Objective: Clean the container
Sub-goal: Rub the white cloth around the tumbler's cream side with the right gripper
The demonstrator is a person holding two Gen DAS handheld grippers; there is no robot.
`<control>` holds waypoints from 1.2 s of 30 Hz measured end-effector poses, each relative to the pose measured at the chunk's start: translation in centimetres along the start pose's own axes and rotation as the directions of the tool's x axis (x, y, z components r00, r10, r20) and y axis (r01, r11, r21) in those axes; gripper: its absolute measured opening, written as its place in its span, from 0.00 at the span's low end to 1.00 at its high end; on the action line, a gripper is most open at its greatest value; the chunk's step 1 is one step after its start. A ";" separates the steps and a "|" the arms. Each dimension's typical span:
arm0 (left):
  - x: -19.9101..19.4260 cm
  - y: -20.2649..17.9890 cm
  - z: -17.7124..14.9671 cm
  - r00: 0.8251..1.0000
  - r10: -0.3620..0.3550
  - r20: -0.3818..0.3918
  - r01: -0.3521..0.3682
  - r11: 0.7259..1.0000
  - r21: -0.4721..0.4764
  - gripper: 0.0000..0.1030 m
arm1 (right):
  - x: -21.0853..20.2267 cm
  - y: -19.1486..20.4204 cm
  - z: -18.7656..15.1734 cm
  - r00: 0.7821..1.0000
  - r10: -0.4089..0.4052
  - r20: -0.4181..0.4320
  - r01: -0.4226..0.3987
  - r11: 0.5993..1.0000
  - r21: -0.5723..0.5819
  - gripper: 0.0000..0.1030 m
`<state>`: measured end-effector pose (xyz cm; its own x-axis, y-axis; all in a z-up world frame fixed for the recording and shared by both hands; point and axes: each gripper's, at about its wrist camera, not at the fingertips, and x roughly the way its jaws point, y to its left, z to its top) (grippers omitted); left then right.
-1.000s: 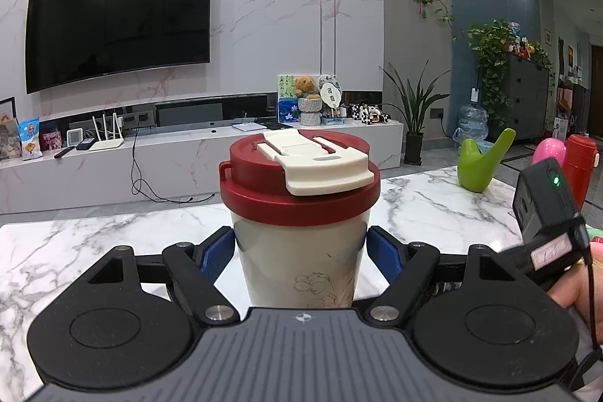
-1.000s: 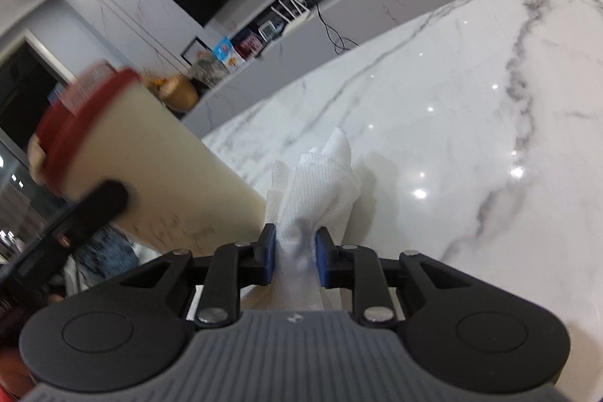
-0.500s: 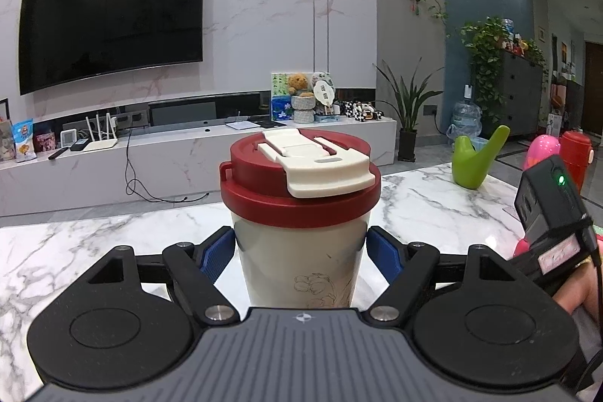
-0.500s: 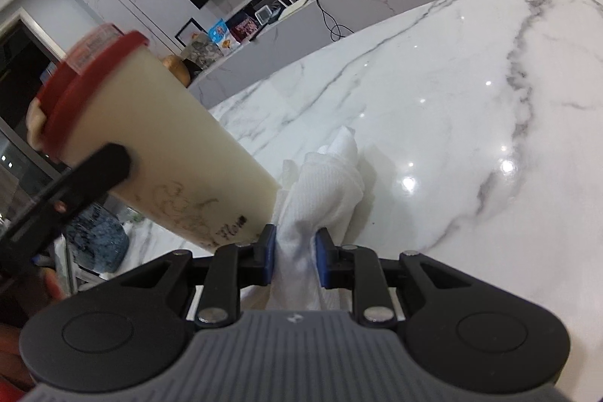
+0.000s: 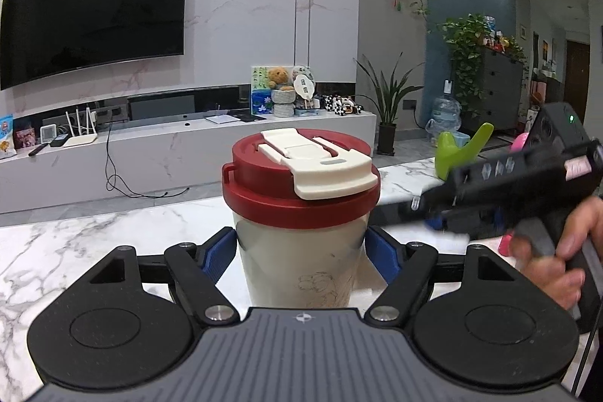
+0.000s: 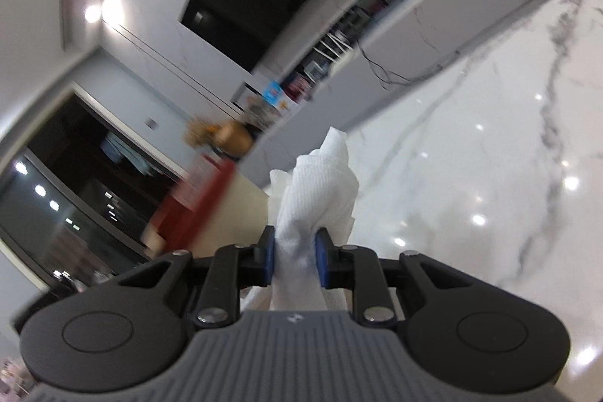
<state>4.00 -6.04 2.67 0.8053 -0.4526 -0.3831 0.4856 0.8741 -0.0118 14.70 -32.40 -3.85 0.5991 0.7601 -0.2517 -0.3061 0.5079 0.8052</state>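
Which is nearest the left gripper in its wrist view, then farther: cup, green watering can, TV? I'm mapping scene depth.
1. Cup: clamped between the left gripper fingers, centre.
2. Green watering can: on the marble table, right, beyond the cup.
3. TV: on the far wall, upper left.

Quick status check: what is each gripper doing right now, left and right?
Left gripper: closed on the cream cup with the red lid.
Right gripper: closed on a wad of white paper towel.

My left wrist view faces level across the tabletop; my right wrist view tilts, close above it; both share the cup
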 end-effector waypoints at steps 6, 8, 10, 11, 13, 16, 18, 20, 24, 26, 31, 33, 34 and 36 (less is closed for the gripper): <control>-0.1 -0.4 -0.3 1.000 0.026 0.004 -0.025 0.999 -0.032 0.73 | -0.7 0.6 1.3 0.998 0.048 0.047 -0.048 0.999 -0.003 0.24; -0.1 -0.7 -0.4 0.998 0.062 0.006 -0.062 0.996 -0.066 0.75 | -0.6 0.5 1.5 0.998 0.031 0.056 -0.031 1.000 -0.008 0.24; 0.0 -1.2 -0.4 0.996 0.094 0.011 -0.092 0.993 -0.076 0.75 | -0.6 0.4 1.6 0.998 0.013 0.062 -0.012 1.000 -0.006 0.24; 0.0 -1.4 -0.4 0.994 0.108 0.014 -0.106 0.991 -0.085 0.75 | -0.5 0.3 1.7 0.998 0.010 0.062 -0.010 1.000 -0.006 0.24; 0.2 -1.7 -0.3 0.991 0.136 0.021 -0.133 0.986 -0.106 0.75 | -0.2 0.2 2.0 0.998 0.005 0.064 -0.005 1.000 -0.008 0.24; 0.4 -1.9 -0.1 0.989 0.147 0.033 -0.141 0.981 -0.130 0.75 | 0.0 0.2 2.0 0.998 0.011 0.056 -0.011 1.000 -0.010 0.24; 0.5 -1.8 0.0 0.989 0.141 0.036 -0.136 0.984 -0.120 0.74 | -0.1 0.2 2.0 0.999 0.018 0.050 -0.017 1.000 -0.012 0.24; 0.5 -1.5 0.2 0.991 0.129 0.035 -0.124 0.987 -0.103 0.75 | -0.3 0.2 2.1 0.999 0.027 0.042 -0.026 1.000 -0.017 0.24; 0.4 -0.6 0.5 0.997 0.075 0.017 -0.074 0.996 -0.045 0.75 | -0.6 0.8 2.2 0.999 0.040 0.019 -0.039 0.998 -0.047 0.24; 0.3 0.2 0.7 0.999 0.037 0.002 -0.037 0.999 -0.025 0.75 | -0.9 1.1 2.1 0.999 0.054 0.002 -0.054 0.997 -0.062 0.24; 0.5 0.9 0.9 1.000 -0.002 -0.015 0.002 1.000 0.001 0.77 | -1.6 2.6 1.5 0.998 0.052 -0.044 -0.057 0.989 -0.133 0.24; 0.5 0.7 0.7 1.000 -0.009 -0.017 0.009 1.000 0.018 0.77 | -1.7 2.9 1.4 0.998 0.046 -0.049 -0.052 0.988 -0.148 0.24; 0.4 0.6 0.7 1.000 -0.009 -0.015 0.010 1.000 0.024 0.77 | -1.8 2.9 1.3 0.998 0.042 -0.048 -0.049 0.987 -0.151 0.24; 0.4 0.6 0.6 1.000 -0.013 -0.013 0.013 1.000 0.027 0.77 | -2.0 2.7 1.4 0.998 0.042 -0.042 -0.047 0.988 -0.147 0.24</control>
<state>4.85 -5.79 3.04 0.7945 -0.4616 -0.3946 0.5052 0.8630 0.0076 13.64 -33.10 -0.40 0.5543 0.7968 -0.2403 -0.4392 0.5253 0.7288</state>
